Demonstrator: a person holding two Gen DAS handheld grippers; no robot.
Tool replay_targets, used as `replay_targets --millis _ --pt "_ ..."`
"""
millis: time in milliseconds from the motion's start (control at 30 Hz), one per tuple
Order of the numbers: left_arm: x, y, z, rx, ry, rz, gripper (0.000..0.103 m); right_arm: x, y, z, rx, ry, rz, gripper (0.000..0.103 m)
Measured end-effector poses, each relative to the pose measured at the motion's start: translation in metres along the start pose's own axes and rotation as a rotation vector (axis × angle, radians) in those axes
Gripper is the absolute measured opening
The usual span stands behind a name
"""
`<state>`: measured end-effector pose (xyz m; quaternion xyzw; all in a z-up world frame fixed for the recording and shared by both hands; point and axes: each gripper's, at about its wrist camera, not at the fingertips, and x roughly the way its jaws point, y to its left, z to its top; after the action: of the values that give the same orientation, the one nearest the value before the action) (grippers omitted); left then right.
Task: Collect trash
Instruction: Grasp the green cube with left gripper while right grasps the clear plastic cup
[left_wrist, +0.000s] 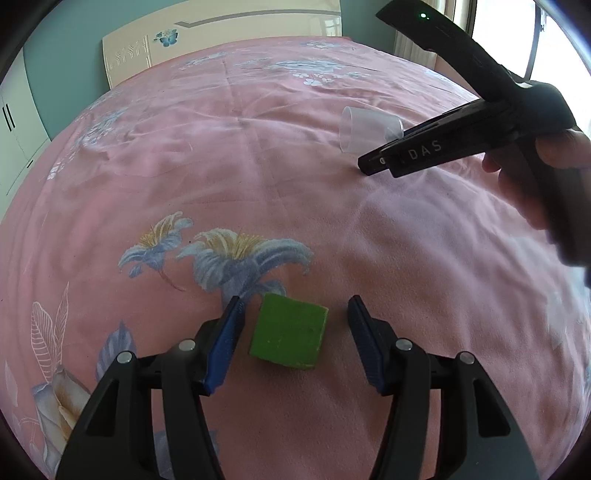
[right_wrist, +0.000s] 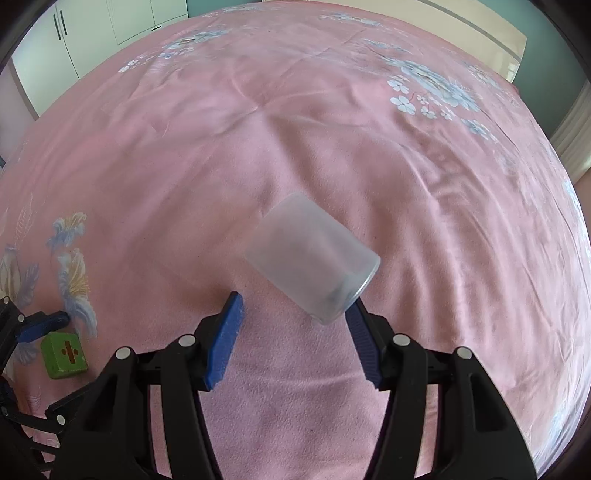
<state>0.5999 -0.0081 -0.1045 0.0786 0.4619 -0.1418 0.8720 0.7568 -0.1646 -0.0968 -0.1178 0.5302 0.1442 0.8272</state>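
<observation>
Pink brushed fabric with blue flower print covers the bed, soft and creased. Both pickups look about to begin. The left gripper has its jaws apart, straddling a green block, a matte, hard-edged cube; closing squarely on its flat sides should be enough. The right gripper also has its jaws apart, while a frosted plastic cup lies tipped over near the bed's middle, its rim touching the right jaw. Smooth and round, it may roll, so centring comes first.
</observation>
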Motion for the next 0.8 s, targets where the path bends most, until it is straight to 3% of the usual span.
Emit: replay_targets --millis 167,433,600,800 --pt "0.004 0.002 0.002 -0.029 -0.007 -0.022 0.045 0.009 -0.006 0.014 0.031 0.000 -0.004 0.058" --pt "0.008 0.002 0.000 -0.033 -0.011 -0.027 0.045 0.019 -0.017 0.032 0.158 -0.007 0.058 0.059" --pt "0.009 0.000 -0.002 -0.032 -0.018 -0.026 0.045 0.022 -0.021 0.040 0.244 -0.027 0.066 0.068" --pt "0.010 0.001 -0.005 -0.035 -0.028 -0.030 0.045 0.026 -0.022 0.049 0.321 -0.047 0.022 0.068"
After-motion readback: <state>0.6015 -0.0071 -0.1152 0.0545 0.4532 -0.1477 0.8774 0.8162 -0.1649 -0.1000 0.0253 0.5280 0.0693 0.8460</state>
